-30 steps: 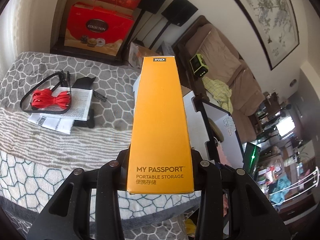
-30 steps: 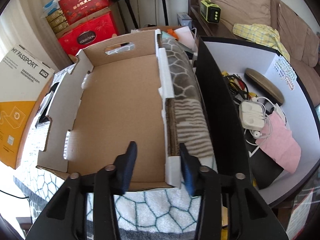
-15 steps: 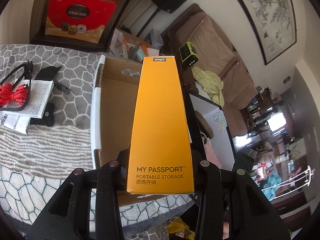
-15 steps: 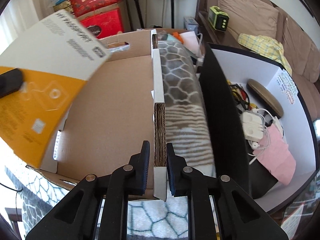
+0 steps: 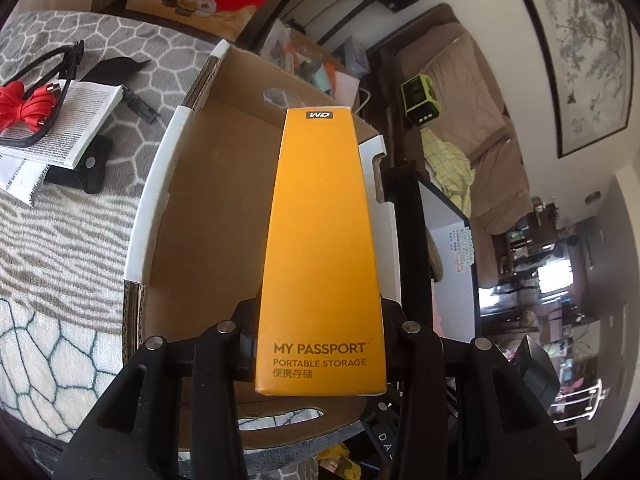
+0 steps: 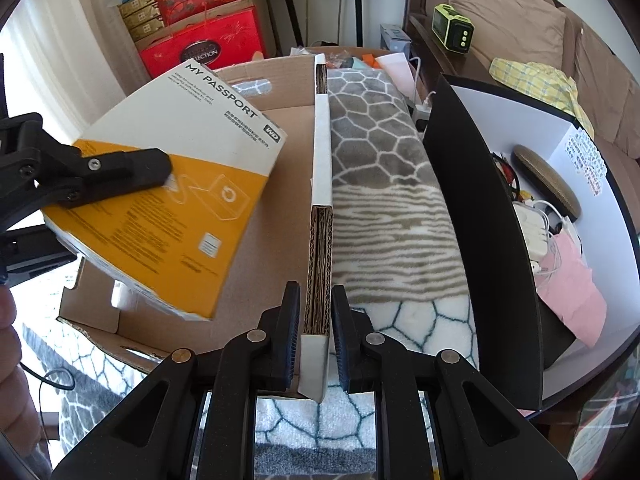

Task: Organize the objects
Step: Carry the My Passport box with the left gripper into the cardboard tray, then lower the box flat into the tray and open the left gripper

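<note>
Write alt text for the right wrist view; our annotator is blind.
The right gripper pinches the side wall of an open cardboard box, while the left gripper holds an orange-and-white package tilted over the box's inside. A patterned blanket lies beside the box.

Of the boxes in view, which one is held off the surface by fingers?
The yellow My Passport box, gripped by the left gripper above the open cardboard box; the others rest.

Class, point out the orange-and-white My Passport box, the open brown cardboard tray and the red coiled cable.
Orange-and-white My Passport box (image 5: 324,248), left wrist view, orange narrow side.
Brown cardboard tray (image 6: 320,256), right wrist view, corrugated wall edge.
Red coiled cable (image 5: 24,106), left wrist view, bundle middle.
</note>
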Motion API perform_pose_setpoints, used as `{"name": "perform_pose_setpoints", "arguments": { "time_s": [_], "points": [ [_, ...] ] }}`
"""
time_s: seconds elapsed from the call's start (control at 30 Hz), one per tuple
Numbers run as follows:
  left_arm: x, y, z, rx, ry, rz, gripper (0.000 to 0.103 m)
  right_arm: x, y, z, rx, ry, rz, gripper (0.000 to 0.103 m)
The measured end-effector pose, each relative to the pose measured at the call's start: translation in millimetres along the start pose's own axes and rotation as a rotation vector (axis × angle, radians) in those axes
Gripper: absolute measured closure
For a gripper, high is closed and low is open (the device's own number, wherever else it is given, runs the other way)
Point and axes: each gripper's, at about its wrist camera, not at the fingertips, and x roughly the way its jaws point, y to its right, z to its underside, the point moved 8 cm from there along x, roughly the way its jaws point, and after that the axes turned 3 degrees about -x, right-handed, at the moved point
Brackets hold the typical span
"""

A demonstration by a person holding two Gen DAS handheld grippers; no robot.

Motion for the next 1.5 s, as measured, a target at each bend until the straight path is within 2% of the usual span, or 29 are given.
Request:
{"name": "perform_pose_setpoints", "arguments": {
  "time_s": [0.1,0.17,0.27,0.33,0.53,0.67,0.77,0.83,0.93,1.07,1.2,1.23,1.33,1.5],
  "points": [
    [7.6,1.4,8.8,0.038,-0.05,-0.037,0.064,-0.4,0.1,0.1,-0.001,0.001,-0.003,0.088],
    [7.7,1.3,14.8,0.06,-0.069,-0.053,0.045,-0.6,-0.5,0.1,-0.007,0.002,0.0,0.088],
    [-1.3,2.8,17.2,0.11,-0.05,-0.084,0.03,-0.7,-1.0,0.4,-0.011,0.003,0.001,0.088],
    [-7.0,3.5,16.0,0.141,-0.038,-0.105,0.026,-0.6,-1.0,0.4,-0.01,0.002,0.001,0.088],
    [-13.4,-4.4,12.0,0.193,-0.062,-0.177,0.027,-0.4,-1.0,0.1,-0.012,0.002,0.002,0.088],
    [-17.1,-4.5,13.4,0.236,-0.085,-0.187,0.026,-0.4,-1.0,0.2,-0.012,0.002,0.002,0.087],
    [-13.2,-4.9,16.3,0.28,-0.11,-0.23,0.026,-1.0,-1.3,0.5,-0.016,0.003,0.005,0.087],
    [-14.2,-5.8,16.4,0.301,-0.098,-0.267,0.026,-1.2,-1.4,0.6,-0.016,0.004,0.005,0.087],
    [-11.5,-3.4,20.6,0.347,-0.111,-0.289,0.026,-1.5,-1.1,1.0,-0.018,0.003,0.006,0.086],
    [-6.4,-7.8,20.5,0.352,-0.113,-0.333,0.026,-1.2,-1.1,0.5,-0.02,0.003,0.005,0.086],
    [-2.7,-6.3,20.5,0.359,-0.119,-0.339,0.026,-1.0,-1.8,-0.4,-0.024,0.004,0.01,0.086],
    [-1.3,-5.2,20.8,0.362,-0.121,-0.34,0.028,-0.9,-1.8,-0.7,-0.025,0.004,0.011,0.086],
    [6.3,-3.4,22.5,0.358,-0.153,-0.332,0.047,-1.2,-2.4,-0.8,-0.03,0.005,0.018,0.087],
    [12.9,5.2,20.4,0.423,-0.128,-0.357,0.046,-1.6,-1.6,-1.0,-0.033,0.01,0.01,0.087]
  ]
}}
